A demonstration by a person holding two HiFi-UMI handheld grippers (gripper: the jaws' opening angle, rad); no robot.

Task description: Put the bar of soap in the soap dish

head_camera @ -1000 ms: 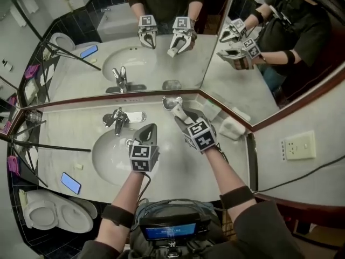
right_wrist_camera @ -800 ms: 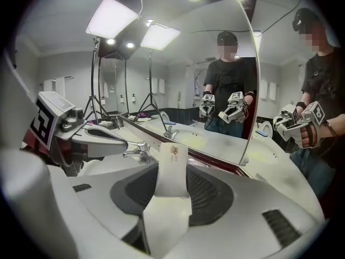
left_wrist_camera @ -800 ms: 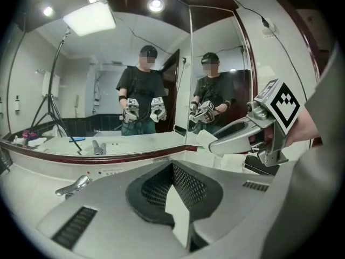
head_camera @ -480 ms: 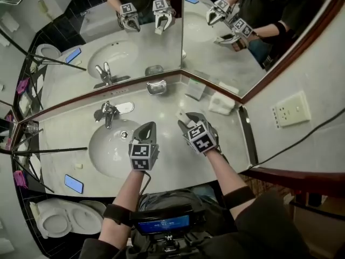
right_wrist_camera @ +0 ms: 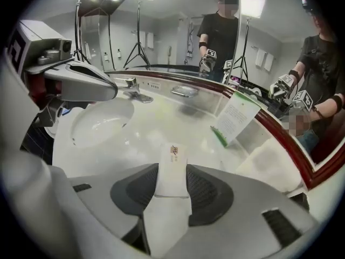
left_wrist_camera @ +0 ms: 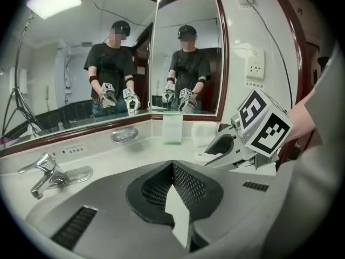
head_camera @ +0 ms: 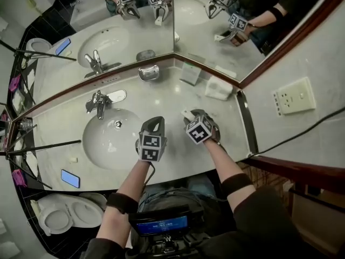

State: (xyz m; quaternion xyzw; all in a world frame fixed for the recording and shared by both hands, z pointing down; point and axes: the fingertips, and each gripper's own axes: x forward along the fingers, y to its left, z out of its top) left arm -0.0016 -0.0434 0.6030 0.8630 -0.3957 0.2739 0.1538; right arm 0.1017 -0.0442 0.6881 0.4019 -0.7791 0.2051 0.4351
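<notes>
Bar of soap (right_wrist_camera: 172, 167) clamped between right gripper's (head_camera: 192, 115) half-open jaws. Left gripper (left_wrist_camera: 174, 183) fully closed, empty. Soap dish (head_camera: 148, 73) stands far, against mirror (head_camera: 64, 63).

White wrapped soap bar (right_wrist_camera: 172, 163) in right tongs (right_wrist_camera: 170, 185); silver soap dish (head_camera: 149, 73) well apart

You can read no word or number anywhere here. The wrapper of the bar of soap (right_wrist_camera: 172, 169), clamped in your right gripper (right_wrist_camera: 171, 186), bears a small dark-and-tan logo, too small to make out. The standing card (right_wrist_camera: 237, 116) with the green edge carries fine print, all blurred. The marker cube (left_wrist_camera: 263, 124) on that gripper shows only black-and-white squares, as does the one (head_camera: 151, 147) on your left gripper (left_wrist_camera: 173, 190). The blue screen (head_camera: 161, 225) at your chest shows 1 pale, unreadable line.
</notes>
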